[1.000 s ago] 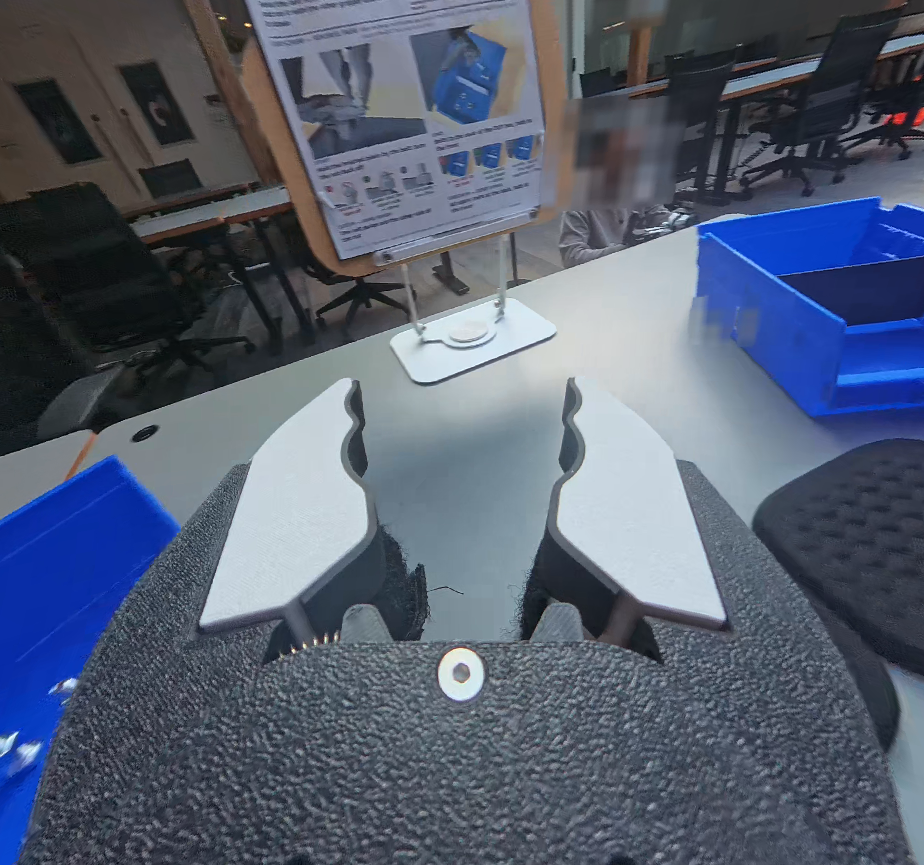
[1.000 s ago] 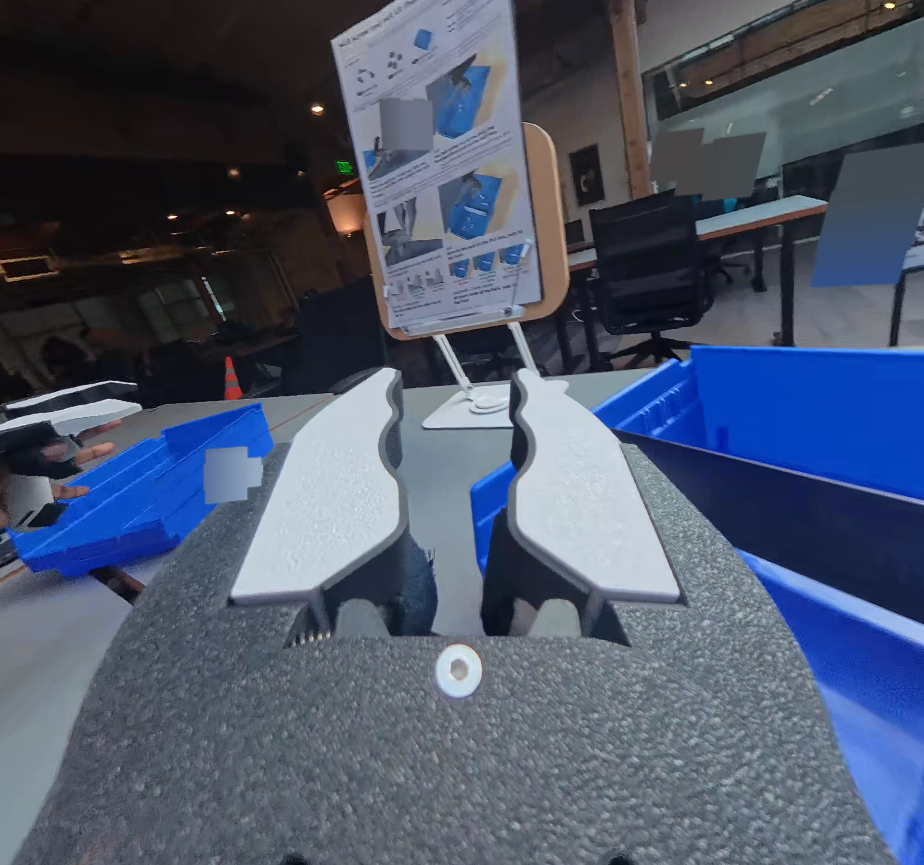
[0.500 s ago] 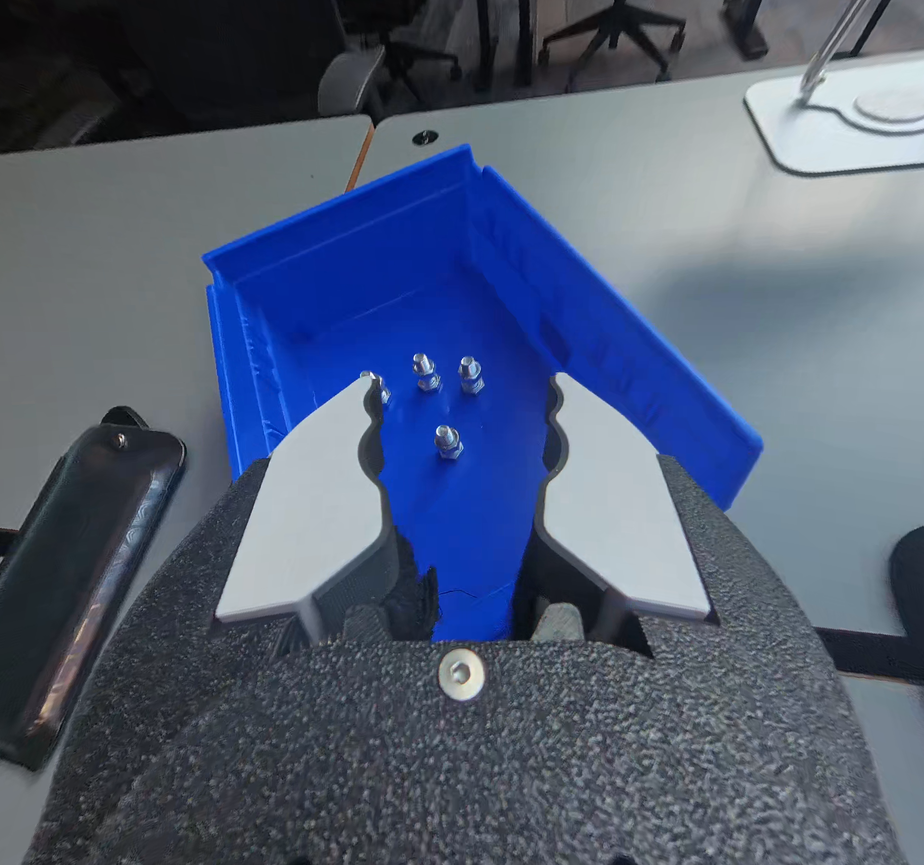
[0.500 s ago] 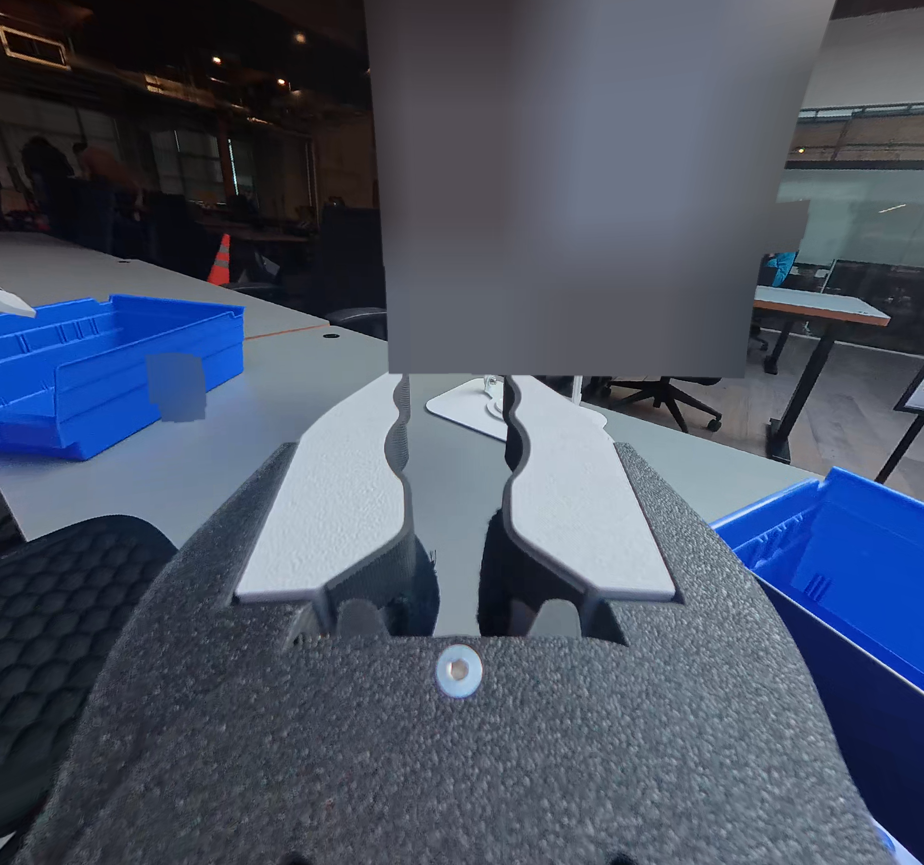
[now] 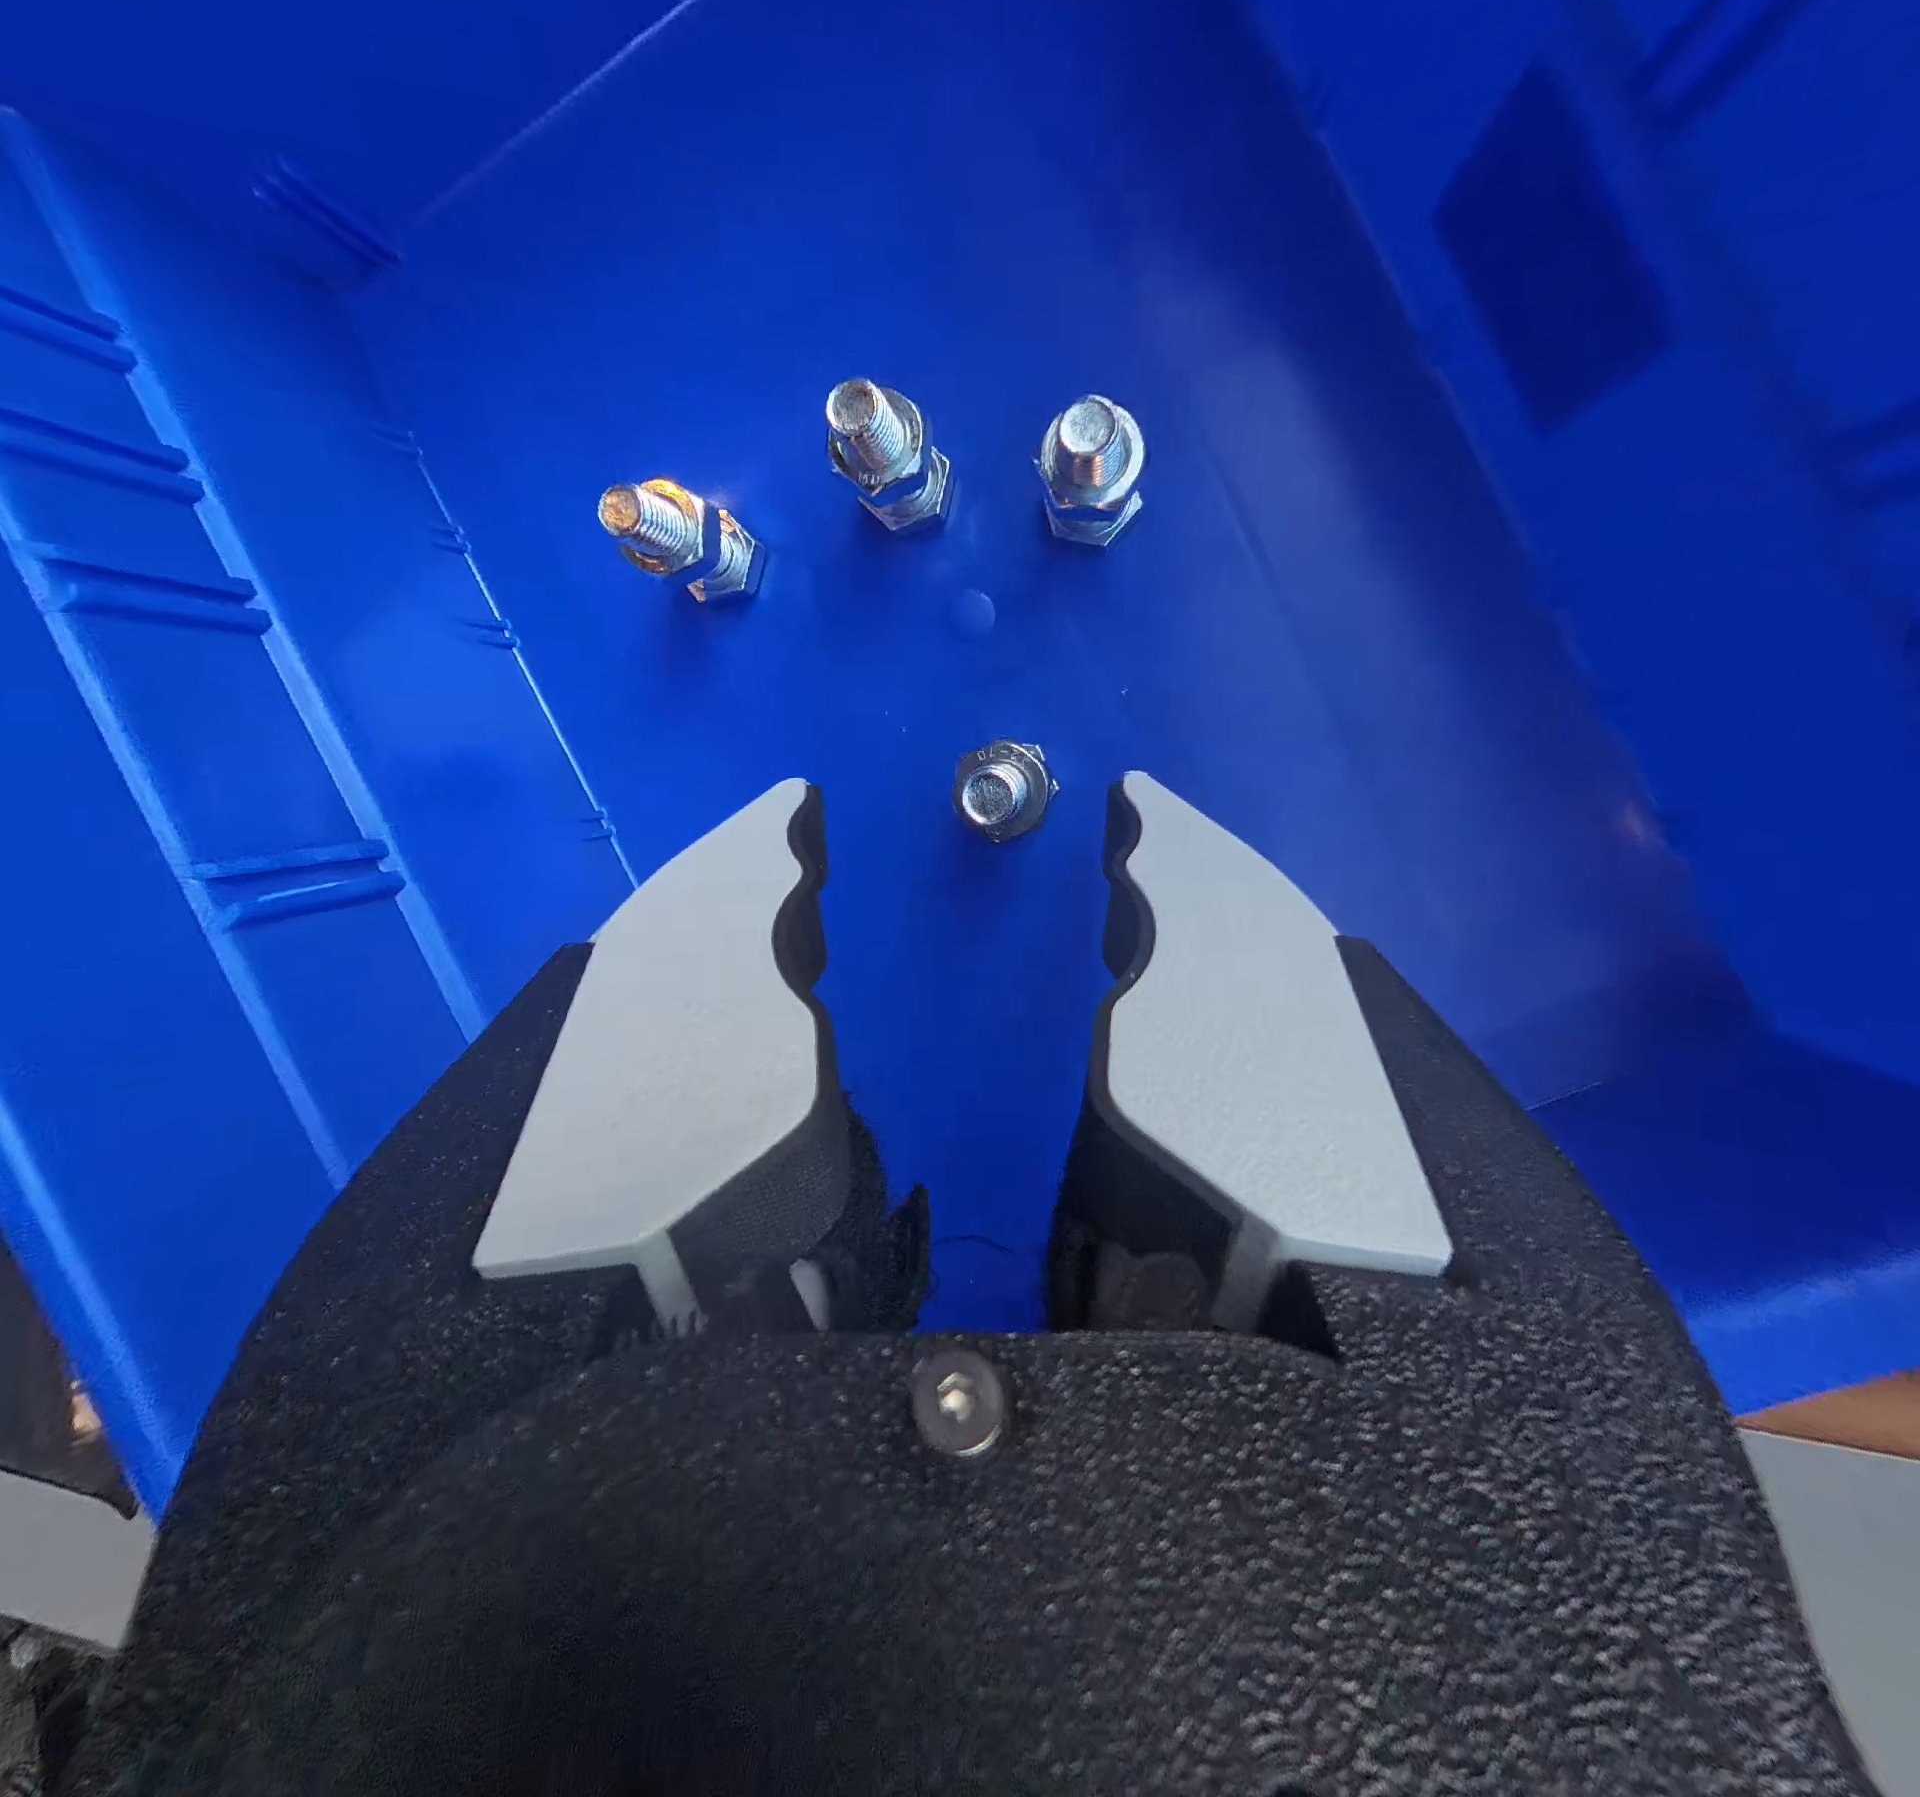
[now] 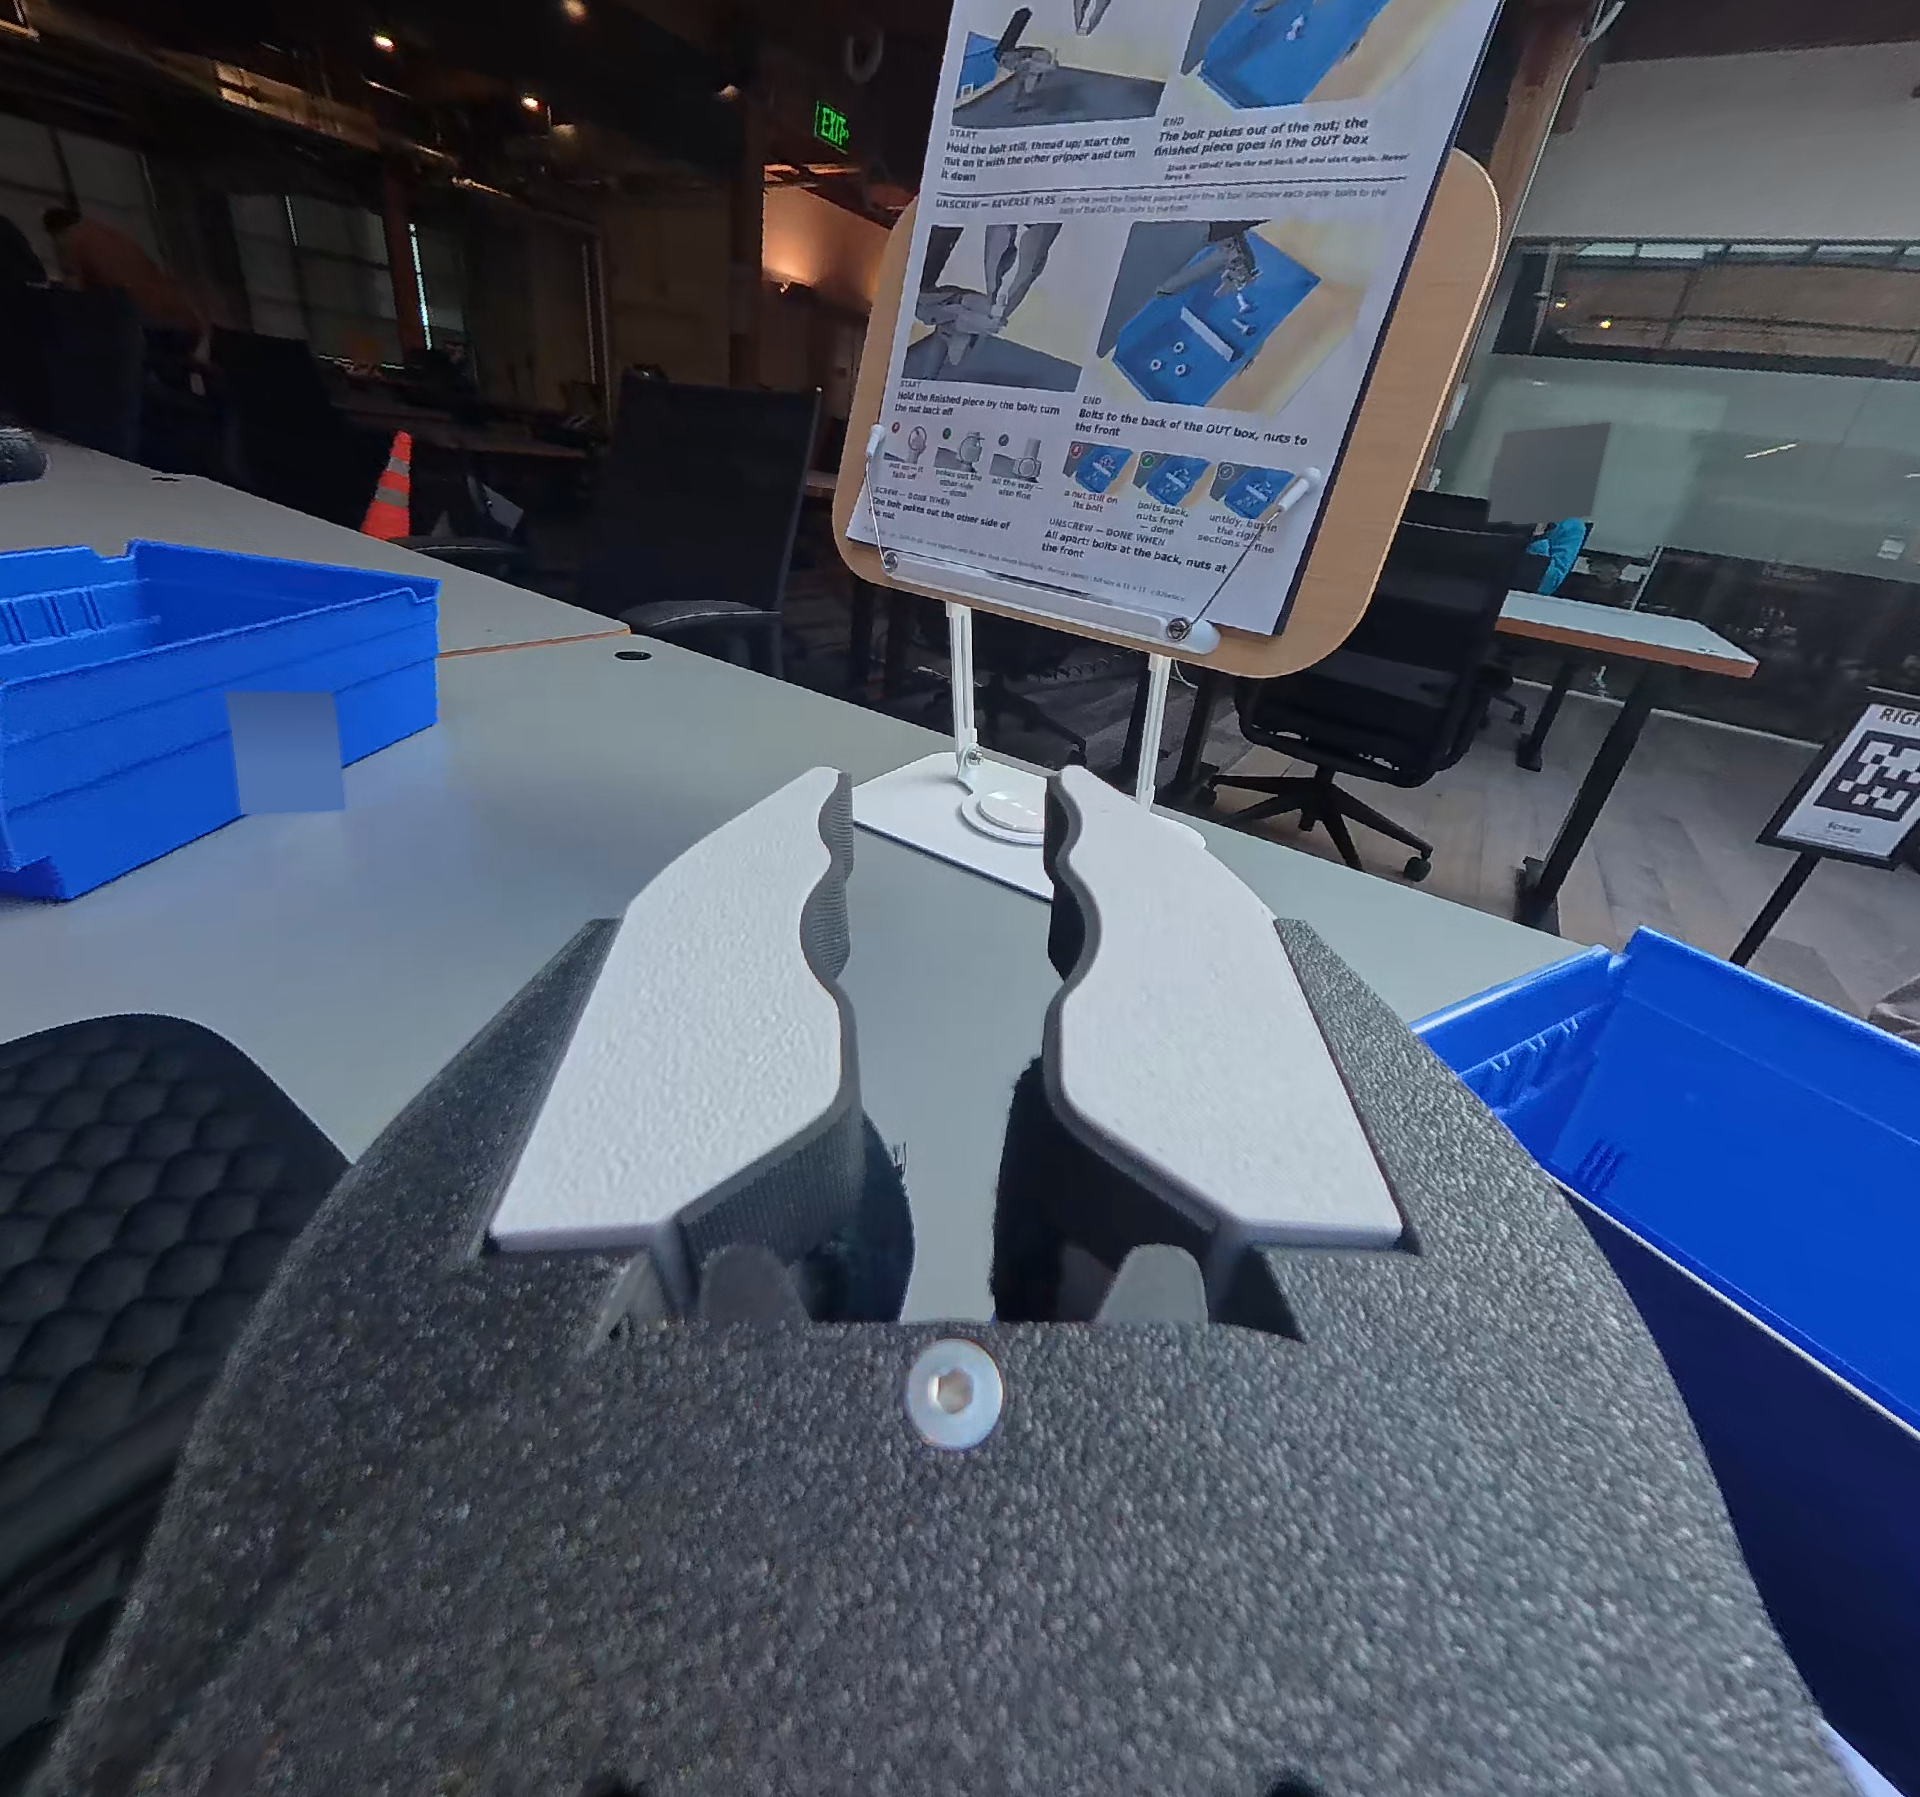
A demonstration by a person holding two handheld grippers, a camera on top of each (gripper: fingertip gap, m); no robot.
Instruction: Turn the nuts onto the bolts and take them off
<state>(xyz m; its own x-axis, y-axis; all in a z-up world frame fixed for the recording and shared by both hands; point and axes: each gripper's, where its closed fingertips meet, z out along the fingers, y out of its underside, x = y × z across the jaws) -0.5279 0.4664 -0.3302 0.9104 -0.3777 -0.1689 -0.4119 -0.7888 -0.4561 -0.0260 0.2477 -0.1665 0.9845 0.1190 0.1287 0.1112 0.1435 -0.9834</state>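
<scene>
In the left wrist view, several silver bolts with nuts on them stand upright on the floor of a blue bin (image 5: 1299, 189). The nearest bolt (image 5: 1000, 795) stands just beyond and between the fingertips of my open, empty left gripper (image 5: 964, 812). Three more stand farther back: a left one (image 5: 681, 542), a middle one (image 5: 888, 464) and a right one (image 5: 1091, 469). In the right wrist view, my right gripper (image 6: 948, 812) is open and empty above the grey table (image 6: 499, 874), away from the same blue bin (image 6: 197, 708) at the left.
An instruction sheet on a wooden stand (image 6: 1174, 293) rises behind the right gripper, on a white base (image 6: 966, 812). A second blue bin (image 6: 1714, 1124) sits at the right. A black textured pad (image 6: 125, 1228) lies at the near left. Office chairs and desks stand beyond the table edge. About 55 cm separates my left fingertips from my right.
My left gripper has swung left from the stand, then dropped down into the blue bin, close over the nearest bolt. My right gripper has turned left, away from the right bin, toward the stand.
</scene>
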